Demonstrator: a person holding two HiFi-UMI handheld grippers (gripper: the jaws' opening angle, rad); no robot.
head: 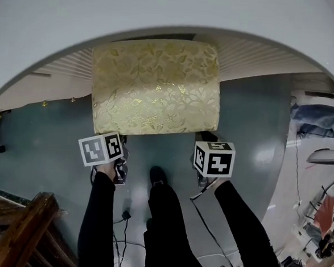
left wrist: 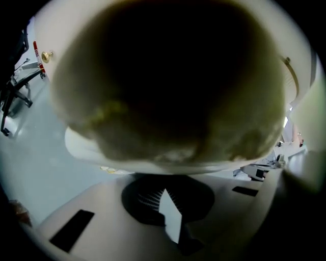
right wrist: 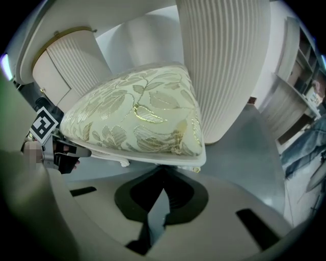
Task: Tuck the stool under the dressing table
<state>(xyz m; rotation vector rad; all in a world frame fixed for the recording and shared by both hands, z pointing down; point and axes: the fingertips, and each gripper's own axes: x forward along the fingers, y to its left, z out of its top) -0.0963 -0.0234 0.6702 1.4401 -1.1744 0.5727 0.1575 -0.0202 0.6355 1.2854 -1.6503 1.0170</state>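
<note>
- Jaws of the left gripper (head: pixel 121 146) are seen drawn almost together, with only a thin slit between the pads and nothing caught in it. The tips are pressed up to the near rim of the stool (head: pixel 156 86), whose cushion fills that gripper's view at 12 o'clock.
- The right gripper (head: pixel 206 141) is likewise nearly closed, a narrow wedge of floor (head: pixel 253 124) showing through the slit. Its tips are set just under the stool's white rim at the near right corner. Whether the rim is pinched cannot be told.
- A glossy grey-green floor is shown, with a white table (head: pixel 164 16) curving across the head view from 9 to 3 o'clock. A ribbed white pedestal (right wrist: pixel 224 66) is seen at 1 o'clock in the right gripper view.
- A wooden chair (head: pixel 18 228) is placed at 7 o'clock in the head view. The person's black-clad legs are seen at 6 o'clock, with a shoe (head: pixel 157 175) between the grippers.
- The stool is located at 12 o'clock of both grippers, one at each near corner. Its far edge is met by the table's curved edge, and most of the seat lies outside it.
</note>
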